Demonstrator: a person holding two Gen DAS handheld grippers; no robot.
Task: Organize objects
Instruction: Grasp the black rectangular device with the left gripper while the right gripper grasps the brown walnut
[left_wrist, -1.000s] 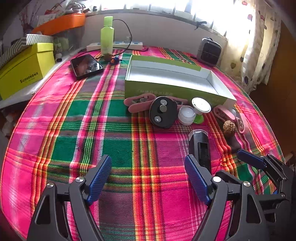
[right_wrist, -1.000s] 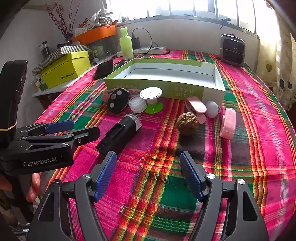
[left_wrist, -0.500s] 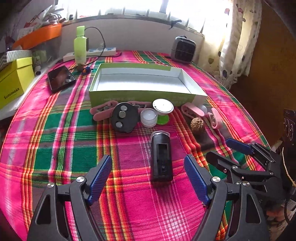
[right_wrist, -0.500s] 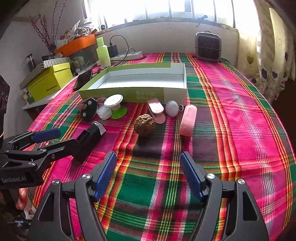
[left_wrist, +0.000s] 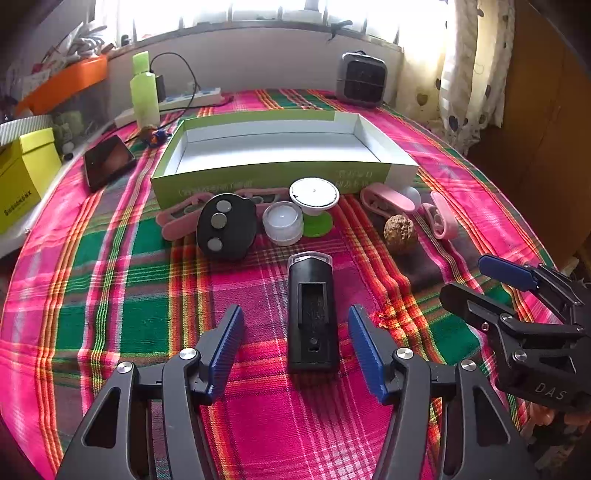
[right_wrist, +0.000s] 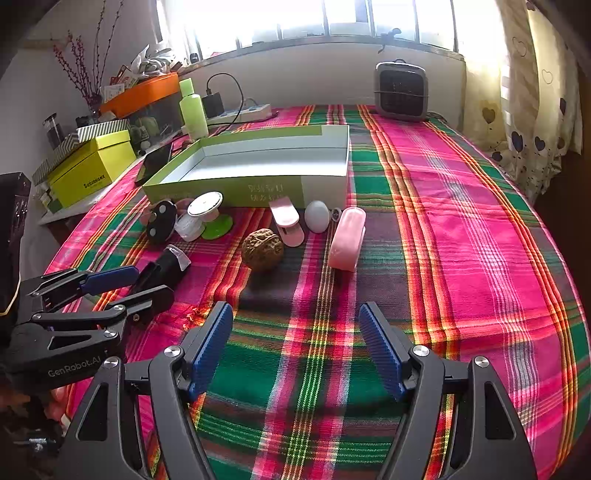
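A black rectangular device (left_wrist: 313, 314) lies lengthwise on the plaid cloth between the fingers of my left gripper (left_wrist: 295, 317). Its jaws are closing, with a gap still showing on both sides of the device. My right gripper (right_wrist: 295, 317) is open over bare cloth, short of the walnut (right_wrist: 263, 249), and shows at the right edge of the left wrist view (left_wrist: 480, 284). Behind stands the open green box (left_wrist: 273, 177), nothing inside. In front of it lie a black oval piece (left_wrist: 226, 226), a white jar (left_wrist: 282, 222), a white disc on a green base (left_wrist: 314, 194), pink clips (left_wrist: 388, 195) and a pink case (right_wrist: 347, 238).
A phone (left_wrist: 107, 160), a green bottle (left_wrist: 144, 92) and a power strip (left_wrist: 192, 98) are at the back left, a small heater (left_wrist: 361, 79) at the back. A yellow box (left_wrist: 22, 177) sits off the table's left side. Curtains hang on the right.
The left gripper has swung across so that the black device now lies between its fingers, and the fingers have narrowed. The right gripper has shifted rightward, from the device toward the walnut.
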